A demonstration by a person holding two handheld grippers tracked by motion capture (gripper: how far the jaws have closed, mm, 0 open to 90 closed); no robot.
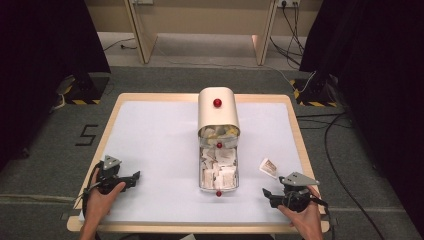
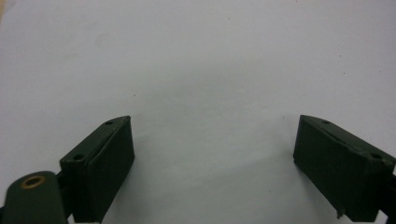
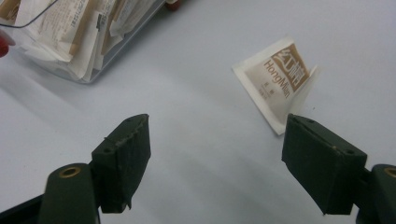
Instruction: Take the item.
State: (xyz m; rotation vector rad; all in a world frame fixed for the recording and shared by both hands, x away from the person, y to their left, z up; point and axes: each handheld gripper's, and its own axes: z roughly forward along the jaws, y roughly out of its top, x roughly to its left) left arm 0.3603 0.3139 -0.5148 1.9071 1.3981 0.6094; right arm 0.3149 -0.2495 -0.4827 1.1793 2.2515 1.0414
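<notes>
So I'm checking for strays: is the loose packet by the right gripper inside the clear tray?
No, the packet lies on the white table surface, apart from the clear tray.

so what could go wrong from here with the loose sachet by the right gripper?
The sachet lies flat on the white mat, so the open right gripper may slide it instead of pinching it. It looks creased, so a grip could crumple it. The clear drawer is packed with sachets; adding one might spill others.

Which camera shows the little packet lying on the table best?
The right gripper view: the packet is close, its brown print readable. The high view shows it small, between the drawer and the right gripper.
</notes>
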